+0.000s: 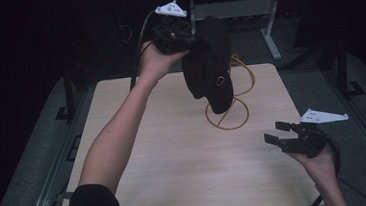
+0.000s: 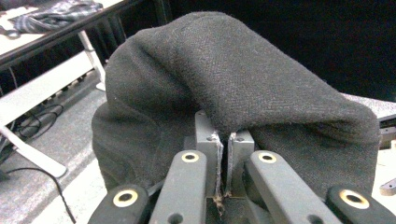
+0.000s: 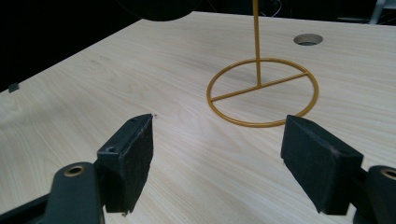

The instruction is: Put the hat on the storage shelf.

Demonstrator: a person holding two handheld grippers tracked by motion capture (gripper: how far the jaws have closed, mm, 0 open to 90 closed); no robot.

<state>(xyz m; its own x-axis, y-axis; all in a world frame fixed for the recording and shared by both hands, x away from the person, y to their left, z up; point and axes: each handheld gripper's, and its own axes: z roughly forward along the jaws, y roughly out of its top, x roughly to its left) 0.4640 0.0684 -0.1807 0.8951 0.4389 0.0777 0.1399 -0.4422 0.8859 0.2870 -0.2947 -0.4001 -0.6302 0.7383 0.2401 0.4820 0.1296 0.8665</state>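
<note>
A black cloth cap [image 1: 210, 65] hangs in the air over the far middle of the table, its brim pointing down. My left gripper [image 1: 188, 40] is shut on the cap's cloth; in the left gripper view the pads [image 2: 217, 154] pinch a fold of the cap [image 2: 233, 79]. Below it a gold wire stand [image 1: 228, 127] with a ring base and an upright post rests on the table. My right gripper [image 1: 273, 131] stands open low near the table's right edge, nothing between its jaws. It [image 3: 217, 158] faces the stand's ring [image 3: 261, 124].
The light wooden table [image 1: 176, 159] has a round cable hole [image 3: 307, 39] beyond the stand. A grey desk frame [image 1: 264, 20] stands behind the table. Dark floor and black rails run along both sides.
</note>
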